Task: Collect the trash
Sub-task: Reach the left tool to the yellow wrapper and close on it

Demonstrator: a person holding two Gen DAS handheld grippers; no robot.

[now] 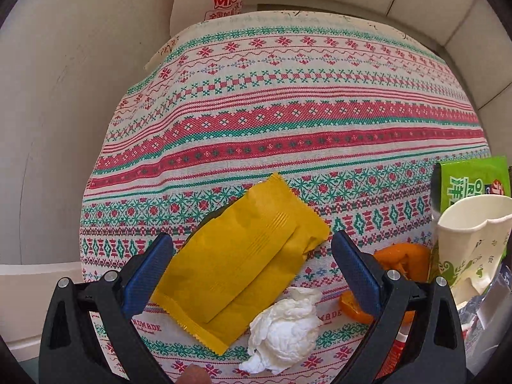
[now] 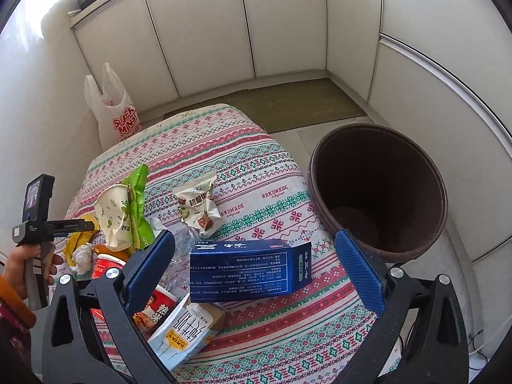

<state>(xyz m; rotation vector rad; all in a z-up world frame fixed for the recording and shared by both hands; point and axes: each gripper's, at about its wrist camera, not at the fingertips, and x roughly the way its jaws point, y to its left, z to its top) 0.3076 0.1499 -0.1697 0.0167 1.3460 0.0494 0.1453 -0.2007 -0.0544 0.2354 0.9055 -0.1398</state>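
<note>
My left gripper (image 1: 252, 249) is open, its jaws on either side of a yellow wrapper (image 1: 243, 262) lying on the patterned tablecloth (image 1: 288, 96). A crumpled white tissue (image 1: 284, 329) lies just in front of it, orange peel (image 1: 400, 256) to the right. My right gripper (image 2: 256, 249) is open above a blue box (image 2: 249, 268). A brown bin (image 2: 380, 188) stands to the right of the table. The left gripper (image 2: 80, 224) shows at the left of the right wrist view.
A paper cup (image 1: 470, 240) and green packet (image 1: 470, 182) stand at the right. A nut packet (image 2: 198, 204), milk carton (image 2: 185, 329), red cup (image 2: 105, 265) and plastic bottle (image 2: 179, 246) lie on the table. A white plastic bag (image 2: 112, 112) hangs by the wall.
</note>
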